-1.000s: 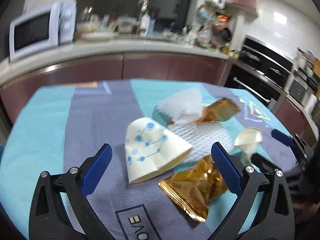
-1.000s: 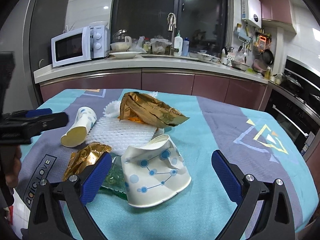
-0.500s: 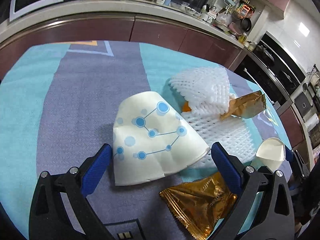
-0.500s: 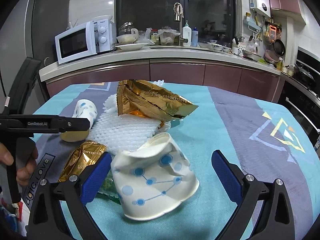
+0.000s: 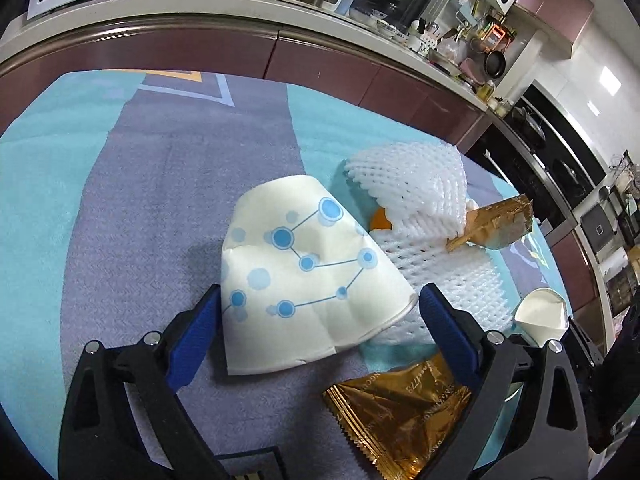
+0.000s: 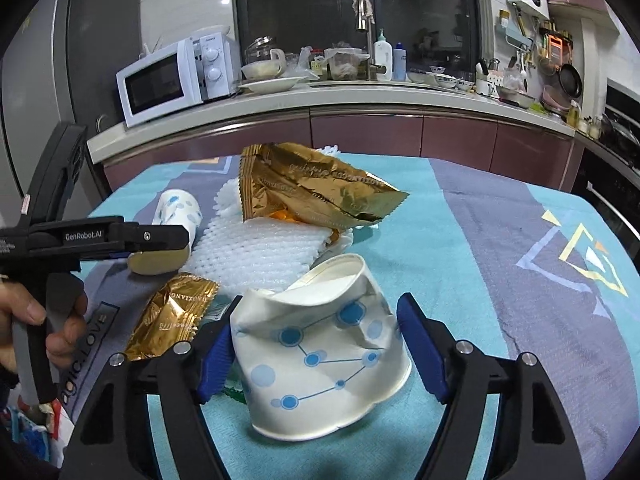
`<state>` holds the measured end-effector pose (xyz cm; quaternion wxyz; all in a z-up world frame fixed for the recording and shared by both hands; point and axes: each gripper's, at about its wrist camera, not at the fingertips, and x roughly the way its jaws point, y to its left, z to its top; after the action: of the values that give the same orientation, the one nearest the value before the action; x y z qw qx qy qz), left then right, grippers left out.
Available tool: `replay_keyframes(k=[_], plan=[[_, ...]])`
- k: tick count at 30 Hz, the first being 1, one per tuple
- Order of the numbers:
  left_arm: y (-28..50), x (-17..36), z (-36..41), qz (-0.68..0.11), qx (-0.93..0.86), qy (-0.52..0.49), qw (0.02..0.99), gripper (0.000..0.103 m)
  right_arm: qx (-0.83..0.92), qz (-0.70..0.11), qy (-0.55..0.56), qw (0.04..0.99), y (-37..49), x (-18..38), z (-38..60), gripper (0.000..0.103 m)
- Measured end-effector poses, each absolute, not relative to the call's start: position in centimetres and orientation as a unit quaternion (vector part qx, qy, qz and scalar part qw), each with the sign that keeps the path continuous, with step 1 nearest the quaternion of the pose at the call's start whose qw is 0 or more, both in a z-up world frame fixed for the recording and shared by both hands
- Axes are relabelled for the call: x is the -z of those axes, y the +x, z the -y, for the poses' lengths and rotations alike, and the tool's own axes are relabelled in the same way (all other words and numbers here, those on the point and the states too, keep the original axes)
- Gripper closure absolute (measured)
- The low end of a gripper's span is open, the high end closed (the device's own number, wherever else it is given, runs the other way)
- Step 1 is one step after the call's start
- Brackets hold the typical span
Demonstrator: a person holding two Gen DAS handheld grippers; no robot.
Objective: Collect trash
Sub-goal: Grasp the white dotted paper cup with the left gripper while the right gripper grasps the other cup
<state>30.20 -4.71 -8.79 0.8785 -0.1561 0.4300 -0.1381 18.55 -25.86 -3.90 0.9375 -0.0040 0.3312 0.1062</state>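
While our right gripper [image 6: 316, 344] closes round the crushed white blue-dotted paper cup [image 6: 320, 360], our left gripper [image 5: 320, 320] straddles another.
Both cups lie mid-tablecloth; left jaws apart. Next we squeeze, then lift.

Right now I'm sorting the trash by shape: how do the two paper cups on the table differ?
The cup by the right gripper is badly crushed, its rim buckled; the cup by the left gripper has only creases, and its rim stays rounded. The crushed cup sits on teal cloth, its mouth tilted upward; the creased cup lies on its side on the grey stripe. Both are white with blue linked dots, and each lies between open fingers.
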Motion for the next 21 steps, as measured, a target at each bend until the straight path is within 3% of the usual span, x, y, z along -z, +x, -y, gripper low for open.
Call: replay_keyframes(k=[6, 8, 12, 15, 16, 17, 18, 21], plan=[[28.6, 7.5, 3.8, -0.409, 0.137, -0.161, 0.888, 0.017, -0.100, -0.318, 0.005, 0.943, 17.8, 3.1, 26.6, 0.030], [28.7, 7.4, 3.6, -0.412, 0.138, -0.160, 0.886, 0.041, -0.097, -0.315, 0.006, 0.944, 17.7, 3.0, 26.6, 0.030], [29.1, 8.5, 3.1, -0.425, 0.137, -0.166, 0.879, 0.039, -0.097, -0.312, 0.005, 0.945, 17.2, 2.8, 26.2, 0.030], [29.1, 8.8, 2.7, -0.421, 0.141, -0.179, 0.878, 0.024, -0.096, -0.311, 0.004, 0.945, 17.0, 2.7, 26.1, 0.030], [29.3, 8.7, 2.7, -0.421, 0.142, -0.181, 0.877, 0.026, -0.095, -0.312, 0.003, 0.945, 17.0, 2.7, 26.1, 0.030], [29.4, 8.8, 2.8, -0.422, 0.141, -0.180, 0.877, 0.037, -0.095, -0.312, 0.002, 0.945, 17.1, 2.7, 26.1, 0.030], [29.6, 8.8, 2.8, -0.424, 0.146, -0.180, 0.876, 0.041, -0.095, -0.312, 0.003, 0.945, 17.0, 2.7, 26.2, 0.030], [29.9, 9.1, 2.9, -0.427, 0.151, -0.197, 0.870, 0.045, -0.094, -0.309, 0.003, 0.946, 16.9, 2.6, 26.3, 0.030]])
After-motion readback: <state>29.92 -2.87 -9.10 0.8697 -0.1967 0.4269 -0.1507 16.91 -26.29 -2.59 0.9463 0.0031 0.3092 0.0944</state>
